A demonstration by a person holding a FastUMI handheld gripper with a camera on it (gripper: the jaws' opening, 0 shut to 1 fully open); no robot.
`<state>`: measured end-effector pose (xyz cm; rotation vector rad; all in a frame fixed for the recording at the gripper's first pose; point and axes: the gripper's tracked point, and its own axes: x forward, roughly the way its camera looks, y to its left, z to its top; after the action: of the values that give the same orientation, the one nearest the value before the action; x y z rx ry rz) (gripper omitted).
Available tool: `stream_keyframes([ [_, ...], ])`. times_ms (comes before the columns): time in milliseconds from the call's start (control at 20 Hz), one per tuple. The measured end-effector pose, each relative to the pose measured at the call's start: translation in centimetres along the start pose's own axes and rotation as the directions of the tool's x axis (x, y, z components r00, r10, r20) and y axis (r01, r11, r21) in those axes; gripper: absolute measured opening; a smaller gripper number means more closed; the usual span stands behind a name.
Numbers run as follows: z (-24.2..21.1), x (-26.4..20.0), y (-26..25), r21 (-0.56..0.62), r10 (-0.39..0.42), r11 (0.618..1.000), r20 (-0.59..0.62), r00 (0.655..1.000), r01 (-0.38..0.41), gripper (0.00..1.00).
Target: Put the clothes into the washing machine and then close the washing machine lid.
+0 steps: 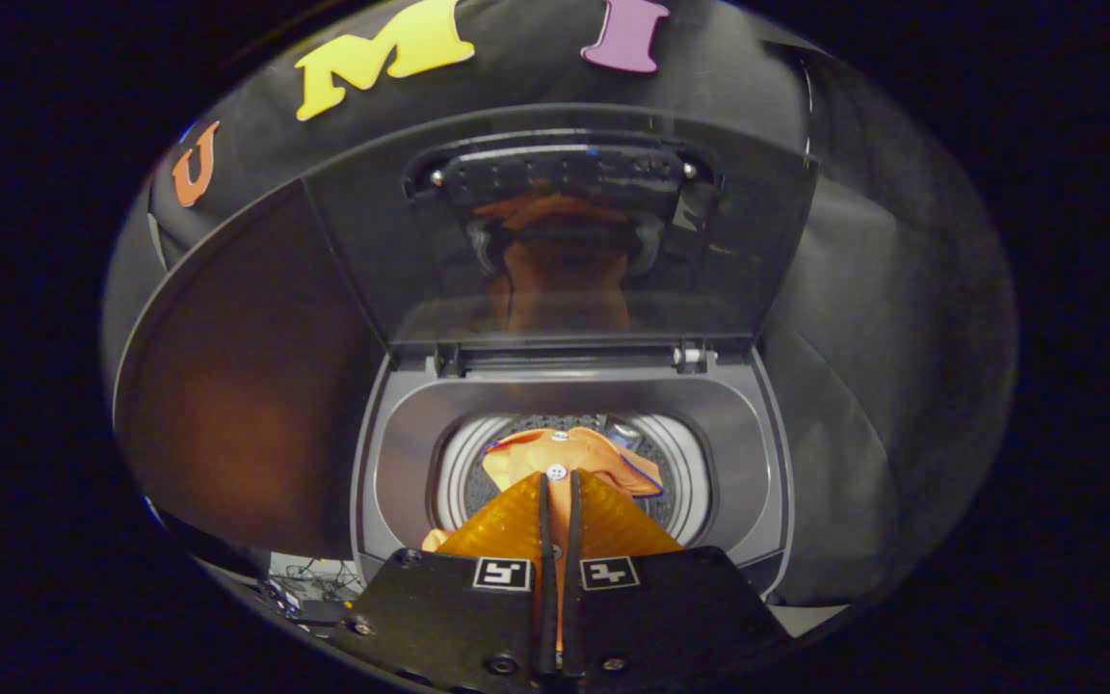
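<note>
Gripper view, looking down into a top-loading washing machine (574, 424) from its front edge. Landmark: the round drum opening (574, 477) in the grey top deck.

Tongs (560, 496) poised over the front rim of the drum opening, tips reaching in above it. Fingers nearly together, a narrow dark slit between them. An orange garment (569, 453) runs up through that slit; cloth shows between the fingers and spreads out just ahead of the tips. Tongs clenched on the garment, both fingers pressing the fabric from either side.

Garment: orange, with a thin dark blue trim along one edge on the far right of the bunch. A small white button (556, 471) sits right at the fingertips. Most of the cloth is bunched over the middle of the drum opening, inside its rim; a small fold also shows at the near left of the opening, beside the left finger. Cannot tell whether the bunch rests on the drum floor or hangs from the tongs.

Perforated drum wall visible around the cloth, pale ribbed ring circling it.

Lid (555, 231) stands raised behind the drum opening, hinged at the rear of the deck, tilted slightly back. Its glossy dark panel carries an orange reflection.

Dark cloth wall beyond the lid.
</note>
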<state>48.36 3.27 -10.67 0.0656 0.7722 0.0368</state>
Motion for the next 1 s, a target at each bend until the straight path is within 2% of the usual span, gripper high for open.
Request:
stream_keyframes([
  [450,0.2,0.4,-0.7,0.017,-0.033,0.999,-0.022,0.999,0.034,0.07],
  [650,0.1,0.3,-1.0,0.017,-0.048,0.999,-0.022,0.999,0.048,0.12],
  [750,0.0,0.5,-0.8,0.004,-0.028,1.000,-0.024,0.999,0.028,0.14],
  [950,0.1,0.2,-0.9,-0.018,-0.062,0.998,0.004,0.998,0.062,0.76],
  [1000,0.0,0.1,-0.9,-0.019,-0.069,0.997,0.007,0.998,0.070,0.81],
])
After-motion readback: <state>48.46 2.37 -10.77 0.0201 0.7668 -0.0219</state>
